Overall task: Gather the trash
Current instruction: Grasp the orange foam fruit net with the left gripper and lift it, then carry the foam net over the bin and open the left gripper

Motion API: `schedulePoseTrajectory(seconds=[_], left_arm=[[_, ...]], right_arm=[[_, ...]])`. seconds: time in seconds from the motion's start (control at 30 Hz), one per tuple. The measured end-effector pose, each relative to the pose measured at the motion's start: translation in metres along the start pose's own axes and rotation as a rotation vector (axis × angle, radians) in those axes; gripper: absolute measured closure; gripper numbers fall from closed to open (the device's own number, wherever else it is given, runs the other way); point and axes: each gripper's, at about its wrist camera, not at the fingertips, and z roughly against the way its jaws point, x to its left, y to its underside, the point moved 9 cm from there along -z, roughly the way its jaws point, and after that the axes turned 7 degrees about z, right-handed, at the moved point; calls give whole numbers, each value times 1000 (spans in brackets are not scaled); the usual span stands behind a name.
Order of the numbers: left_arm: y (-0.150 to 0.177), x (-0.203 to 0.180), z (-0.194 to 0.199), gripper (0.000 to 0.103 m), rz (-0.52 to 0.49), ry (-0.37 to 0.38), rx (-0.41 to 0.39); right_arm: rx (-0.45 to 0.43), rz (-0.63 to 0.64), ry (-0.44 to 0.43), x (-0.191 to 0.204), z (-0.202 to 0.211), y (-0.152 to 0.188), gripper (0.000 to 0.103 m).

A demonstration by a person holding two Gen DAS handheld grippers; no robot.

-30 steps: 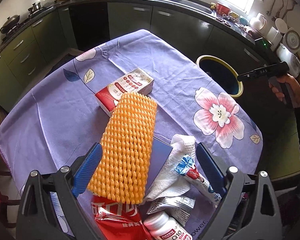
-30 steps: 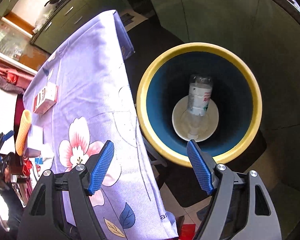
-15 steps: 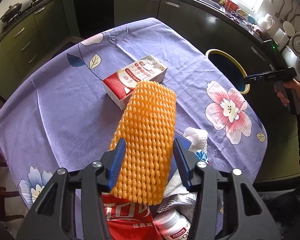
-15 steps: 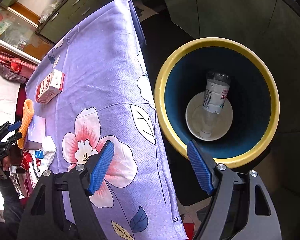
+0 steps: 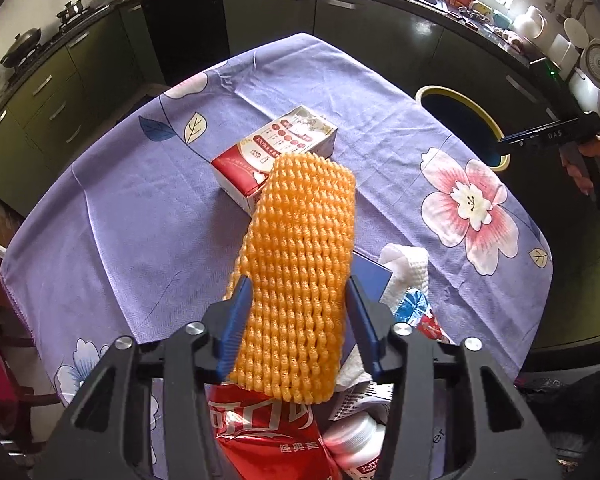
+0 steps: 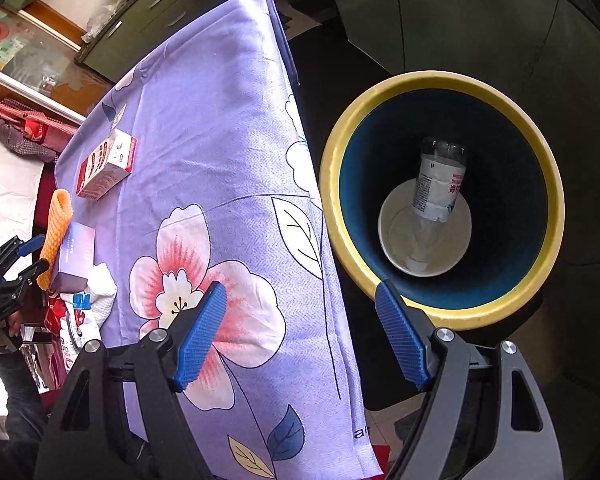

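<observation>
Both wrist views steeply downward; share floral tablecloth (image 5: 148, 208), bin (image 6: 440, 316).

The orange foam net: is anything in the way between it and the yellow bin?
Nothing visible blocks it. The left claw is shut on the orange foam net; only flowered tablecloth lies between it and the open yellow bin beside the table.

orange foam net (image 5: 296, 280); purple floral tablecloth (image 5: 140, 216); yellow-rimmed blue bin (image 6: 440, 80).

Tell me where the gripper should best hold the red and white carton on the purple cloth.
Probably across the two long sides of the red and white carton, from above: it lies flat on the purple cloth, broad face up, and the orange foam net overlaps its near end.
</observation>
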Motion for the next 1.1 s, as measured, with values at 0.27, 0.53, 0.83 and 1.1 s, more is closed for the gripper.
schedulePoseTrajectory(seconds=[0.27, 0.53, 0.83, 1.1], left_arm=[[-7, 0, 20, 92, -9, -12, -58], [-19, -10, 53, 92, -21, -32, -119], [-58, -115, 39, 92, -134, 83, -61], [-126, -260, -59, 92, -195, 238, 85]], right_arm=[[-4, -1, -9, -1, -2, 0, 27], [-40, -8, -32, -2, 6, 2, 27], [-203, -15, 98, -40, 59, 28, 27], [-267, -51, 266, -97, 98, 79, 23]])
